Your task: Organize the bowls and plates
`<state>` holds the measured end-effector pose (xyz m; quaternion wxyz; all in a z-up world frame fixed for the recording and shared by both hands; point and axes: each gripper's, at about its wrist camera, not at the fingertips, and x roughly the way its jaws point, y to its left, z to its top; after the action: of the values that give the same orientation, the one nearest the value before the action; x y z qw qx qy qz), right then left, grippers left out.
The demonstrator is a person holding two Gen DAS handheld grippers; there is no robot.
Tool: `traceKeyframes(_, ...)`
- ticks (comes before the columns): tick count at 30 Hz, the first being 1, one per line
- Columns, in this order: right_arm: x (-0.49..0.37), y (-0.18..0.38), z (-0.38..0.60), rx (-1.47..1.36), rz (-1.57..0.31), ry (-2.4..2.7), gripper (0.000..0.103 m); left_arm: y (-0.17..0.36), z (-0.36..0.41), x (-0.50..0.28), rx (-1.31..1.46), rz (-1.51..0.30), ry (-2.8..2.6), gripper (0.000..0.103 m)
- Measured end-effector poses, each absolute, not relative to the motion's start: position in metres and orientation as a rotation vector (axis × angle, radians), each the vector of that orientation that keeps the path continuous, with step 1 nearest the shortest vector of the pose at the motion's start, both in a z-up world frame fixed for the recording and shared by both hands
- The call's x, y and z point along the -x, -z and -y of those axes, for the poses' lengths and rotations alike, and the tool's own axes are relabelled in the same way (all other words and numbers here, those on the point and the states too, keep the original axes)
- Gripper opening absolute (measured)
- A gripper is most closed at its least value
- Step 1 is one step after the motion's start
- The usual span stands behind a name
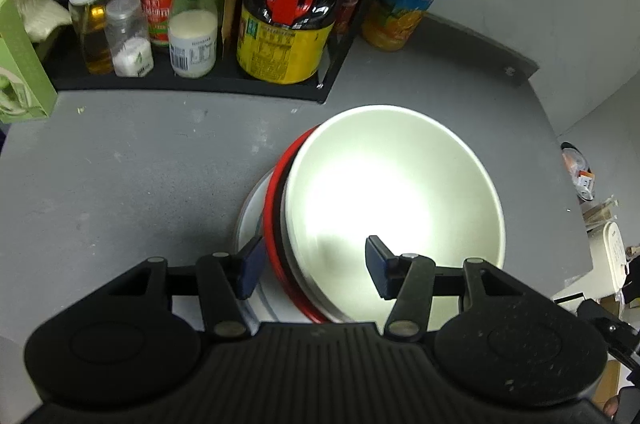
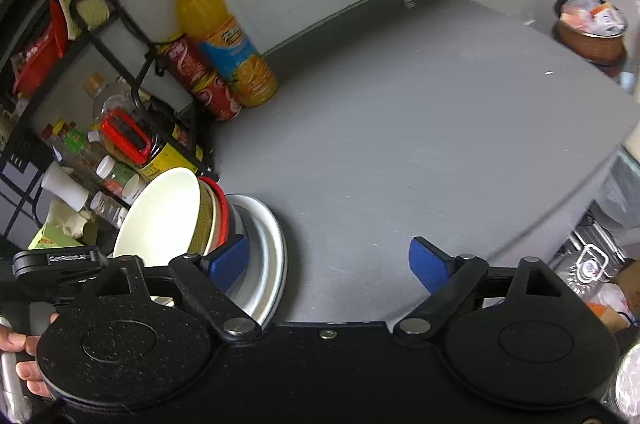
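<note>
Grey table (image 2: 420, 144) under stacked dishes (image 1: 256, 216)

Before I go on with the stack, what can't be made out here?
- Left wrist: the white bowl interior is washed out by glare.
- Left wrist: the red bowl and plates show only as slivers, hidden beneath it; count unclear.
- Right wrist: stack's near edge hidden behind the right tongs.

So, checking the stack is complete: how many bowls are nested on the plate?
3 visible: the white bowl on top, an olive-sided bowl under it, and a red-rimmed bowl lowest, on the white plate. More may be hidden inside.
</note>
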<state>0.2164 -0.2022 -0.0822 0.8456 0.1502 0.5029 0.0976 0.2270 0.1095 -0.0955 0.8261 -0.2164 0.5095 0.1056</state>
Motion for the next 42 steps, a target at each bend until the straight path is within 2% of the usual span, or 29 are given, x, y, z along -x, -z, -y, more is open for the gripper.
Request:
traceKeyframes(16,-0.130,0.025,0.212,-0.330,-0.930,-0.133,0.092,0.033,-0.058,-0.147,0.420,-0.975,-0.073,0.054)
traceKeyframes(19,-0.117,0.014,0.211,-0.311,-0.906,-0.124,0.093,0.023,-0.048,-0.134,0.404,-0.961,-0.038,0.059)
traceKeyframes(20,-0.112,0.009,0.211,-0.302,-0.900,-0.121,0.095,0.019,-0.045,-0.130,0.394,-0.961,-0.029,0.066)
traceKeyframes(21,-0.109,0.006,0.211,-0.297,-0.893,-0.119,0.101,0.017,-0.041,-0.127,0.383,-0.961,-0.021,0.074)
traceKeyframes(23,-0.100,-0.001,0.213,-0.290,-0.871,-0.114,0.103,0.012,-0.034,-0.119,0.356,-0.955,-0.004,0.085)
traceKeyframes(26,-0.091,-0.009,0.214,-0.255,-0.873,-0.092,0.103,0.005,-0.021,-0.109,0.307,-0.951,0.014,0.093)
traceKeyframes(35,-0.068,-0.025,0.214,-0.214,-0.847,-0.074,0.103,-0.007,0.003,-0.085,0.241,-0.930,0.056,0.102)
traceKeyframes(42,-0.052,-0.036,0.208,-0.184,-0.838,-0.099,0.103,-0.016,0.010,-0.064,0.215,-0.869,0.054,0.103)
